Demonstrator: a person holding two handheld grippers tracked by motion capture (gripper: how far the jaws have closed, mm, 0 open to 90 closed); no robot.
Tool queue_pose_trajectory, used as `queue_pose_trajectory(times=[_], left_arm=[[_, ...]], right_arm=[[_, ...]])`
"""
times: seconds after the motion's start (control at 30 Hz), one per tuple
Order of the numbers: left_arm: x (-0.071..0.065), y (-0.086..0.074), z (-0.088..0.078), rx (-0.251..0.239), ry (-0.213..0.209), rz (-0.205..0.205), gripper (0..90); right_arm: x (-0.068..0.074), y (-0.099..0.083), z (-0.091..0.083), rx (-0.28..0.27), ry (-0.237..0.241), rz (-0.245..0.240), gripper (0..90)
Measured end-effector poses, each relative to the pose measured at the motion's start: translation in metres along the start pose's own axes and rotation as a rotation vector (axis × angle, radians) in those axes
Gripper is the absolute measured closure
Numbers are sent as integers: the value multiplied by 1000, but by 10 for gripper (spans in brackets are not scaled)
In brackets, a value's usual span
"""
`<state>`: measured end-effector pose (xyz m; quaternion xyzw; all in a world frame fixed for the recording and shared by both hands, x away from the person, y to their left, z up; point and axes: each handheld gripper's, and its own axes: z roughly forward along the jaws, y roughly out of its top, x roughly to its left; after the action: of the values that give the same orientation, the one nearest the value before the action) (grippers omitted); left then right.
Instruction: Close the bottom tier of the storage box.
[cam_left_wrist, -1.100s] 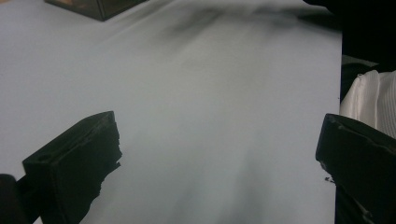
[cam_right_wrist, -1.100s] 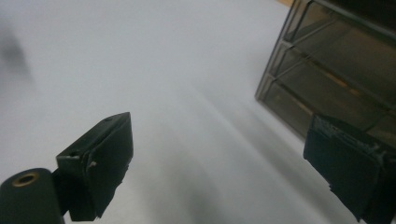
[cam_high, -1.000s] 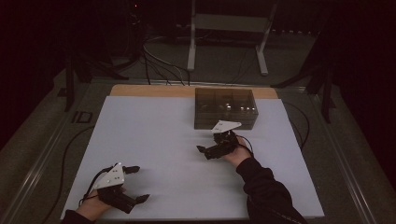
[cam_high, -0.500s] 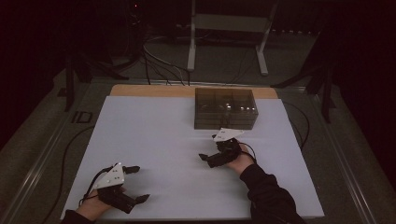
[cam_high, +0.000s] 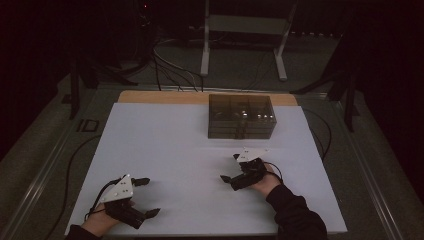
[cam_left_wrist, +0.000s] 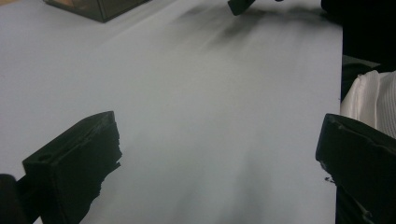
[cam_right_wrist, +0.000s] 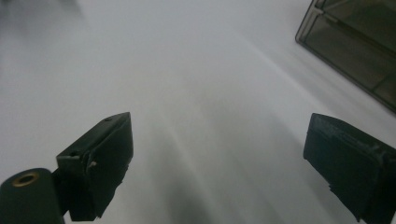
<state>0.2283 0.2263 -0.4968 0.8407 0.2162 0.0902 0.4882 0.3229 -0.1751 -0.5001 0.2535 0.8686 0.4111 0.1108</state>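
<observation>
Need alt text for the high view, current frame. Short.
A person at a white table holds a two-jaw tool in each hand, both open and empty: the left tool near the front-left corner, the right tool right of centre. A dark translucent box sits at the far edge, beyond the right tool.

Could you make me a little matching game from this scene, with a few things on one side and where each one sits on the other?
Things:
1. dark see-through box
2. left gripper
3. right gripper
4. wooden strip

Places:
A. near corner of the white sheet, on the person's left
B. along the far edge of the table, beyond the white sheet
C. far part of the white sheet, right of centre
D. in front of the box, nearer the person

Pairs: 1-C, 2-A, 3-D, 4-B
</observation>
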Motion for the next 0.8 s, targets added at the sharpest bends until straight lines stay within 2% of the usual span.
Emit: queue_pose_trajectory(times=[0.33,0.8], left_arm=[[0,0,0,1,1,1,1],[-1,0,1,7,0,5,1]], right_arm=[[6,-18,-15,10,25,2,85],[12,-38,-34,23,34,3,87]])
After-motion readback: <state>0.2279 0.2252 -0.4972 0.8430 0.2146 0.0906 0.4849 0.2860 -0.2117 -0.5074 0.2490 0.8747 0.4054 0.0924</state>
